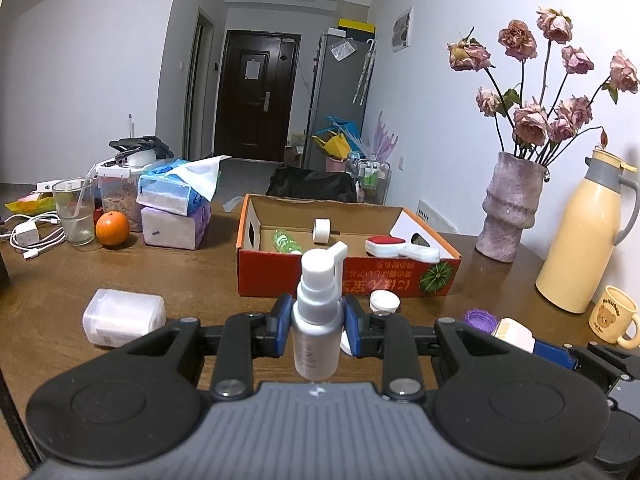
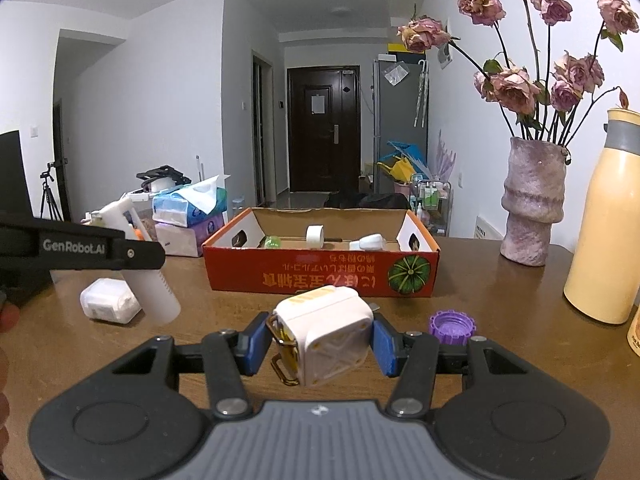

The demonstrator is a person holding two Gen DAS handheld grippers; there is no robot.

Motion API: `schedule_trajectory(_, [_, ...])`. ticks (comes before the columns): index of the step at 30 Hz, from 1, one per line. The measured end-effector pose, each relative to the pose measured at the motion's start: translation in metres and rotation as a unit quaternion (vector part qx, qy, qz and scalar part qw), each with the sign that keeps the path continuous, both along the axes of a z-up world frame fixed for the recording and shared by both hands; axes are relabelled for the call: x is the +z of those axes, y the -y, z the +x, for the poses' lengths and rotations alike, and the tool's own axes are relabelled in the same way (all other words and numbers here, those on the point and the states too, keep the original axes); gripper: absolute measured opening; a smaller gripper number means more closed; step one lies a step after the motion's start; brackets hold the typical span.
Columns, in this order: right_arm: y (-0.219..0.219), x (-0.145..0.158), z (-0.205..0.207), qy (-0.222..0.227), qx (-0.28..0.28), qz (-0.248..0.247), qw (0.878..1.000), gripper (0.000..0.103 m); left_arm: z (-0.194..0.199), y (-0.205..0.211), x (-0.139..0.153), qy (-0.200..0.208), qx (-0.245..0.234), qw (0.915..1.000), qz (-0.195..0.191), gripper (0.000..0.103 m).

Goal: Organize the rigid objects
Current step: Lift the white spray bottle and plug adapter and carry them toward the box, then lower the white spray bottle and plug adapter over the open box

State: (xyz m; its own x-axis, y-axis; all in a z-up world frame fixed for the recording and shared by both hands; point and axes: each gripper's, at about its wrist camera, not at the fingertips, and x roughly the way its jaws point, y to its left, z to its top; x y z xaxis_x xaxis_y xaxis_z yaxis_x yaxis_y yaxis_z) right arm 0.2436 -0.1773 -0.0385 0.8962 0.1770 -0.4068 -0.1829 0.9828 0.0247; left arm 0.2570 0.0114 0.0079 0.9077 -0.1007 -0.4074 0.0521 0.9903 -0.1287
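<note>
brown wooden table [image 1: 192, 280] bears a red cardboard box [image 1: 348, 276], dark door [image 1: 256, 92] behind.

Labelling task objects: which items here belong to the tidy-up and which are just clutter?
Job: white plastic spray bottle; cream square case; red cardboard box; purple ribbed cap; translucent lidded box.
Clutter: orange; pink ceramic vase; yellow thermos.

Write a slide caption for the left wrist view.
Left gripper clamps a white plastic spray bottle before the red cardboard box.
</note>
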Motion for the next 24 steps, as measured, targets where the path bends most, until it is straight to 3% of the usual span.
schedule_trajectory(24, [-0.01, 0.014, 0.059, 0.023, -0.002, 0.014, 1.0, 0.052, 0.061, -0.006, 0.011, 0.014, 0.021, 0.9994, -0.024, 0.028])
